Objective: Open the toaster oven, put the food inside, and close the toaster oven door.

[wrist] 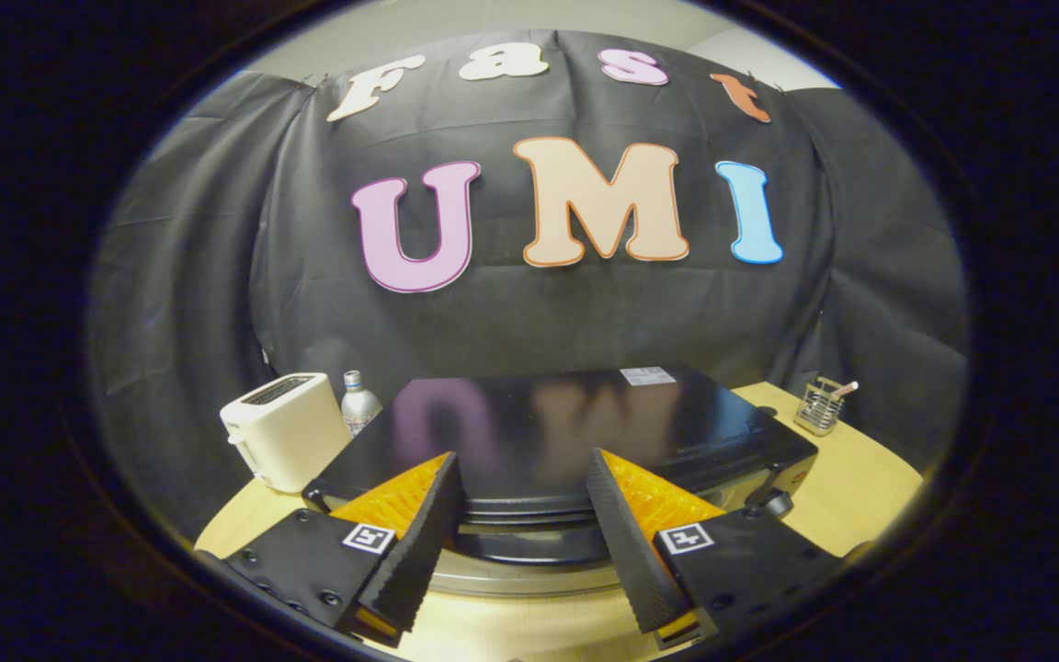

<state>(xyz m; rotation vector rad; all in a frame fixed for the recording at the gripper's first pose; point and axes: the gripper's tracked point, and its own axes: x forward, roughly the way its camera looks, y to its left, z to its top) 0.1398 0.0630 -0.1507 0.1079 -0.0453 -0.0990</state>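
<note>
With the gripper released and holding nothing, I see the toaster oven mid-bench just ahead of the fingers. I judge it heavy, rigid, glossy; I'd take the door's top-edge handle between them.

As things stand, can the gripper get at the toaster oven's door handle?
Probably yes: the gripper is open, its fingers straddling the door handle at the toaster oven's front, nothing between them.
</note>
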